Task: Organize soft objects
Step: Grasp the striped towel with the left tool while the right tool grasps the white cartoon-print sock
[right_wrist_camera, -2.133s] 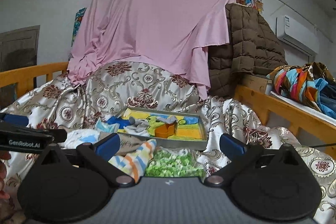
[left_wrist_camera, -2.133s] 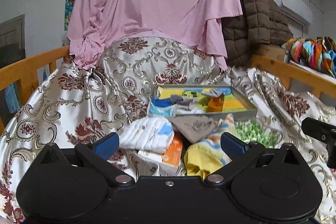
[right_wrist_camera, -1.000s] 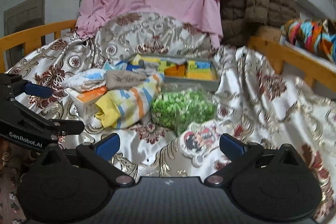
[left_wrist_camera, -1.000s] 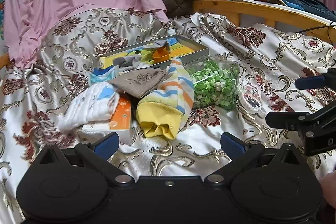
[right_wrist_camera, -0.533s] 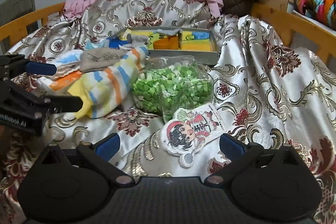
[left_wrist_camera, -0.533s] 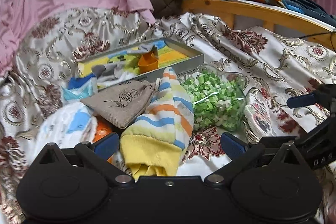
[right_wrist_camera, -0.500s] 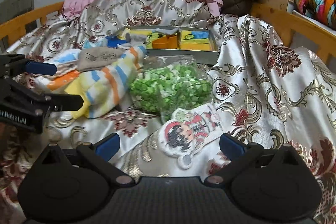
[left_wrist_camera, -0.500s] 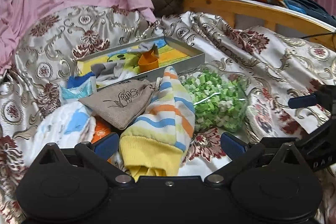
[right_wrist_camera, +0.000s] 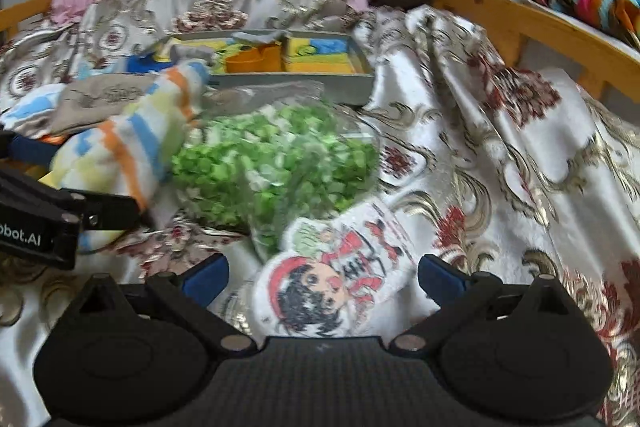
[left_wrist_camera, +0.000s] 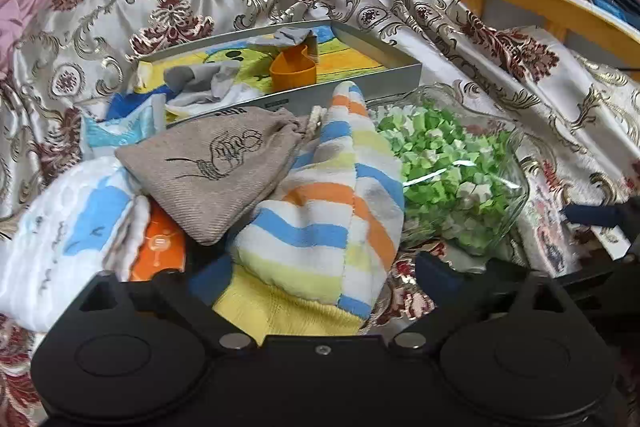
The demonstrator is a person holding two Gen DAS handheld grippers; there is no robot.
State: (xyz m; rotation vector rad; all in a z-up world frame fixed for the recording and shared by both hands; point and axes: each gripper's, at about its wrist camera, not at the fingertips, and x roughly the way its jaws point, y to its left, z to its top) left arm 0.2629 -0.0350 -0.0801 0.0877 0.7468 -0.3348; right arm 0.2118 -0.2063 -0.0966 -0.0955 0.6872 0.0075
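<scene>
Two grippers descend: left gripper (left_wrist_camera: 322, 273) (jaws closing, not yet pressing) should pinch the striped towel's (left_wrist_camera: 328, 203) yellow hem squarely, while the right gripper (right_wrist_camera: 323, 277) straddles the cartoon patch (right_wrist_camera: 328, 281), fingers apart.

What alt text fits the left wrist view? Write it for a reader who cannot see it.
The left gripper, jaws closing but not yet gripping, straddles the yellow cuff of a striped sock on a patterned satin bedspread. A tan drawstring pouch leans on the sock; a clear bag of green paper pieces lies right, a grey tray behind.
</scene>
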